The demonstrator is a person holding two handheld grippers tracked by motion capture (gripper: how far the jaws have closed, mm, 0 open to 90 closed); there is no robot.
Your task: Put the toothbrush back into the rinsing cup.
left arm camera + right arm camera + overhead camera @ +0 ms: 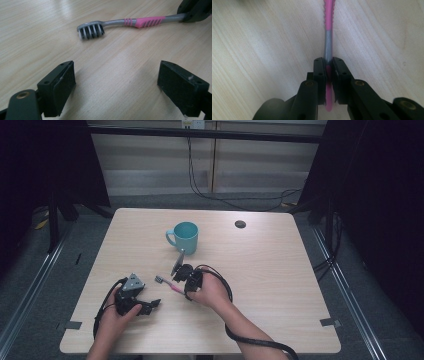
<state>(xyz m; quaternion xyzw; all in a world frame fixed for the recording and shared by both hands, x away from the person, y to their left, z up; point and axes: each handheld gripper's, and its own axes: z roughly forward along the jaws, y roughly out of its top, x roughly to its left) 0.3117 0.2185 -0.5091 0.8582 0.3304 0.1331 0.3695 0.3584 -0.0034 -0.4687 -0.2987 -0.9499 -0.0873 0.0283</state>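
A grey and pink toothbrush (167, 284) lies on the wooden table (260, 285), bristle head to the left. My right gripper (184, 281) is shut on its handle end; in the right gripper view both jaws press the pink handle (328, 75) of the toothbrush (328, 32), which runs away from the jaws. My left gripper (150, 306) rests on the table to the toothbrush's lower left, open with nothing between its jaws. From the left gripper view the toothbrush (120, 25) lies ahead of my left gripper (117, 87), bristles up, with the other gripper (195, 11) holding its far end.
A teal mug (184, 237) stands upright just behind the right gripper, handle to the left. A small dark round cap (240, 224) sits in the table near the back right. Cables trail from both grippers toward the front edge.
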